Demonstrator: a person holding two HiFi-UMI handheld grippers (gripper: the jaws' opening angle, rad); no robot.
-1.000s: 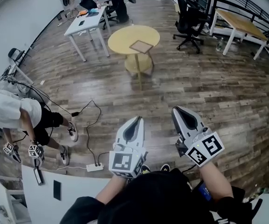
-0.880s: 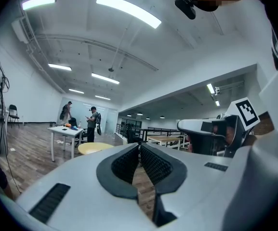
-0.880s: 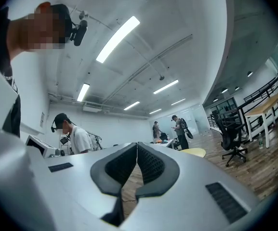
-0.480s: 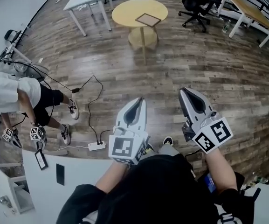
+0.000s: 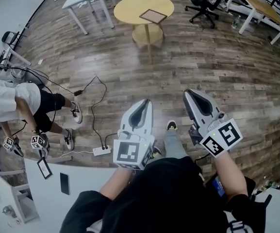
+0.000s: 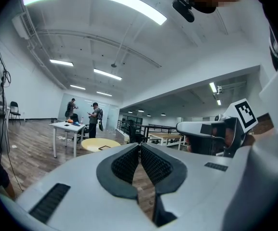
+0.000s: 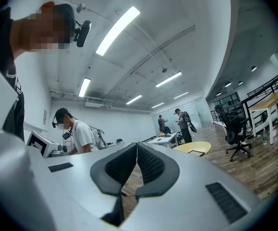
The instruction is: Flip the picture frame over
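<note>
On a round yellow table (image 5: 130, 6) far ahead, a dark-edged rectangular picture frame (image 5: 153, 16) is laid flat; the white left gripper (image 5: 147, 102) and right gripper (image 5: 187, 93) are held clenched on nothing.

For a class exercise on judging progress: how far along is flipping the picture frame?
Done: nothing; the picture frame lies flat on the round yellow table, far across the floor. In hand: nothing; left gripper and right gripper both show shut, empty jaws. Left: reach the table, grip the frame, turn it over.
</note>
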